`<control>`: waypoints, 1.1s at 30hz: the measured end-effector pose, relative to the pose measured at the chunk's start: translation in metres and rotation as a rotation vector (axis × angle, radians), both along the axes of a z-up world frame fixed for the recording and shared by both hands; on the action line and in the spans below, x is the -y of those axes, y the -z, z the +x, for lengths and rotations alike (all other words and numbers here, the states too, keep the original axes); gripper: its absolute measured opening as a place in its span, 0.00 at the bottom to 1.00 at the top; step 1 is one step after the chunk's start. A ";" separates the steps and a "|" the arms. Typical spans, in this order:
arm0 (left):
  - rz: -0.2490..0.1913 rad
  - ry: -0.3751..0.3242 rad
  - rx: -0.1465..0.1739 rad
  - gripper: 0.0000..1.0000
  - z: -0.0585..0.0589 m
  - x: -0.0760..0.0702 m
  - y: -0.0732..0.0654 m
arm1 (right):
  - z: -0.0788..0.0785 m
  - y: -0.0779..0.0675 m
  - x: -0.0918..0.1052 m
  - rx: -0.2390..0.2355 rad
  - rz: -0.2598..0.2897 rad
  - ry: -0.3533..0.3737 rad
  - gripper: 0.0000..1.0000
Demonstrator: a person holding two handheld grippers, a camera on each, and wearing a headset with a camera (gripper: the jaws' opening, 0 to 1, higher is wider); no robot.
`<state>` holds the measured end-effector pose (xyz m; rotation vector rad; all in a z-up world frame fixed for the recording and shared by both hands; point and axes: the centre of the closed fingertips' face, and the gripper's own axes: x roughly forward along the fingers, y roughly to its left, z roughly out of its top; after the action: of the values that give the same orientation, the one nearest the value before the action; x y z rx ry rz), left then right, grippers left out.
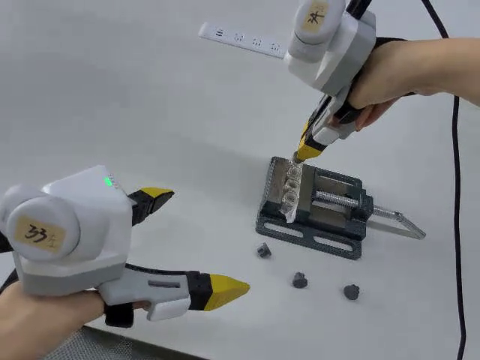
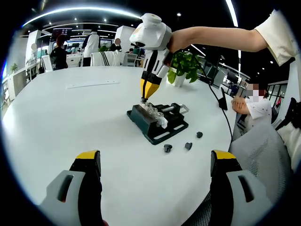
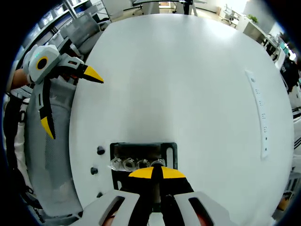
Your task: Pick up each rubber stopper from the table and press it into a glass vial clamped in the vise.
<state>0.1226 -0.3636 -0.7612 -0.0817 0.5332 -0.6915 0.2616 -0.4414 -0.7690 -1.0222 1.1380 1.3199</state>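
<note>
A dark vise point(image 1: 341, 225) point(image 2: 162, 129) point(image 3: 141, 149) clamps a row of glass vials point(image 1: 289, 189) point(image 2: 153, 112) point(image 3: 129, 164). My right gripper point(image 1: 304, 155) point(image 2: 149, 90) point(image 3: 155, 172) points steeply down with its yellow tips shut, right at the mouth of the far end vial. I cannot tell whether anything is pinched between the tips. Three dark rubber stoppers point(image 1: 263, 250) point(image 1: 300, 280) point(image 1: 351, 292) lie on the table in front of the vise, also in the left gripper view point(image 2: 167, 148). My left gripper point(image 1: 196, 240) point(image 2: 155, 155) point(image 3: 70, 101) hovers wide open and empty to the vise's left.
A white power strip point(image 1: 240, 37) point(image 3: 259, 113) lies at the far side of the white table point(image 1: 150, 112). A black cable point(image 1: 454, 187) runs down the right side. The vise handle point(image 1: 401, 223) sticks out to the right. Chairs and a potted plant point(image 2: 186, 66) stand beyond the table.
</note>
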 end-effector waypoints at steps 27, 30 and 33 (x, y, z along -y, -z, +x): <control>0.020 0.016 0.003 0.97 0.002 -0.004 -0.007 | -0.018 -0.007 0.012 0.010 0.159 0.027 0.32; 0.025 0.017 0.006 0.97 0.003 -0.006 -0.009 | -0.021 -0.006 0.012 0.014 0.187 0.042 0.40; 0.029 0.019 0.011 0.97 0.005 -0.008 -0.011 | -0.027 -0.008 0.015 0.021 0.214 0.055 0.43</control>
<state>0.1275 -0.3559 -0.7504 -0.0454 0.5338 -0.7024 0.2344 -0.4560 -0.7612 -0.8407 0.9794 1.3515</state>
